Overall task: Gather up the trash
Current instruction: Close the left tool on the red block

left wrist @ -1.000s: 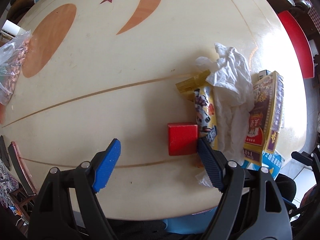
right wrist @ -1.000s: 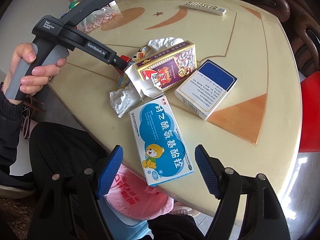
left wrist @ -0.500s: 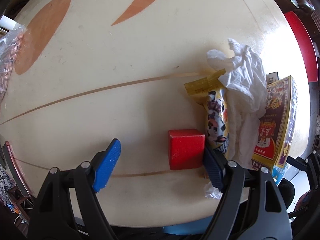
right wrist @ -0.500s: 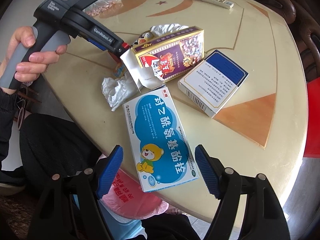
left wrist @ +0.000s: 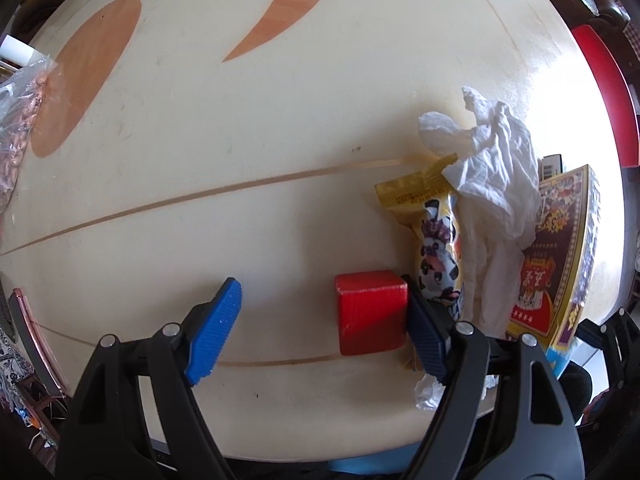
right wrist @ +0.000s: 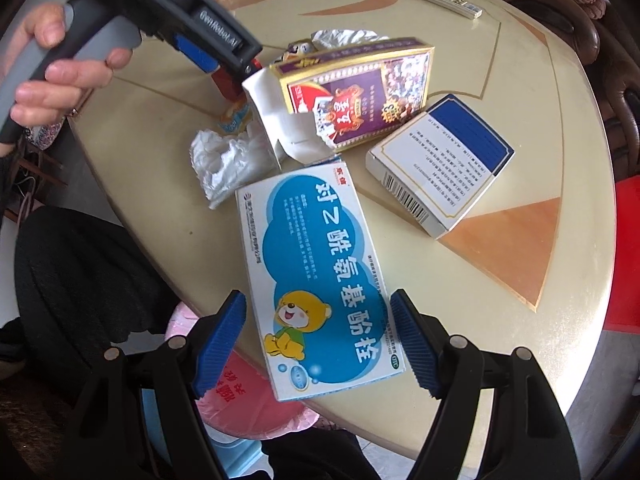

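Our left claw (left wrist: 320, 326) gapes around a glossy red cube (left wrist: 370, 312); our right claw (right wrist: 318, 338) gapes over a flat blue carton (right wrist: 316, 276) on the smooth table (right wrist: 520, 152), beside crumpled tissue (right wrist: 224, 160).

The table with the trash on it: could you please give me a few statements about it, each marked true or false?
1. The left gripper has open jaws around the red block. True.
2. The crumpled tissue lies alone, apart from everything. False: it drapes over the cow-print snack packet.
3. The blue bear box lies flat between the right gripper fingers. True.
4. The purple and gold box is sealed. False: its end flap is torn open.
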`<state>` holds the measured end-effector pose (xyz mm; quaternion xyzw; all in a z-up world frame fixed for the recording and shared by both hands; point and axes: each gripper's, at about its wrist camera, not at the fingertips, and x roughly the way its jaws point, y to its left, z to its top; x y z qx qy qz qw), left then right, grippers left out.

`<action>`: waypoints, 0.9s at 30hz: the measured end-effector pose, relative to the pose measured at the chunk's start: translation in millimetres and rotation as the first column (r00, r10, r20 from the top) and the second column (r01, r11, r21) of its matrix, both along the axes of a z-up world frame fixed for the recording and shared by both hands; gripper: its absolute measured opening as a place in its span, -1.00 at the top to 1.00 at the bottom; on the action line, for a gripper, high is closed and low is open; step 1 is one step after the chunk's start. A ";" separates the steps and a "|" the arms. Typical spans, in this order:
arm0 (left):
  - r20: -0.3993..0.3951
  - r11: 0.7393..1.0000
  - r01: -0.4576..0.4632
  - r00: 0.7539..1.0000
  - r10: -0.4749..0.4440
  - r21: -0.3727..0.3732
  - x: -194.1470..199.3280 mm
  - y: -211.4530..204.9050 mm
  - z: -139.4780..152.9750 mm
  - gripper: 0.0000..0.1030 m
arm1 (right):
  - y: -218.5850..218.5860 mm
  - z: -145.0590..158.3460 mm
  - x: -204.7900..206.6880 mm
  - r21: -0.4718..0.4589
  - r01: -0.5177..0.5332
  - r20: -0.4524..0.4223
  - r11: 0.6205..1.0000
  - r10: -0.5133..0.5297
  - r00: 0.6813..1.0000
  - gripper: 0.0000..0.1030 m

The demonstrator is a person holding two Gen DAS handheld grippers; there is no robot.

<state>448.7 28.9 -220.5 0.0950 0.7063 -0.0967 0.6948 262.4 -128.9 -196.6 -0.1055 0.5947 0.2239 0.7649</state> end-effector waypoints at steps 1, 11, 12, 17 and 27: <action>0.003 1.000 0.002 1.000 -0.002 0.000 1.1 0.0 -0.1 -0.49 | 0.9 -0.7 -0.6 -0.007 -0.002 0.006 1.000 0.002 1.000 -0.43; 0.038 1.000 -0.006 0.999 0.006 -0.005 -10.7 -15.0 8.3 0.06 | 12.1 -7.4 -15.9 -0.050 0.009 0.059 0.999 -0.006 0.998 -0.33; 0.038 1.000 -0.008 0.999 0.008 -0.004 -10.6 -16.0 9.5 0.23 | 9.4 -6.4 -17.4 -0.047 0.011 0.061 0.999 -0.008 0.998 -0.28; 0.031 1.000 -0.018 0.999 0.018 -0.012 -10.4 -15.7 11.1 0.38 | 6.1 -0.6 -18.4 -0.051 0.028 0.064 0.998 -0.025 0.998 -0.26; 0.027 0.999 -0.032 0.999 0.033 -0.032 -32.2 -1.1 8.9 0.39 | -2.9 6.5 -14.2 -0.044 0.069 0.065 0.997 -0.066 0.996 -0.25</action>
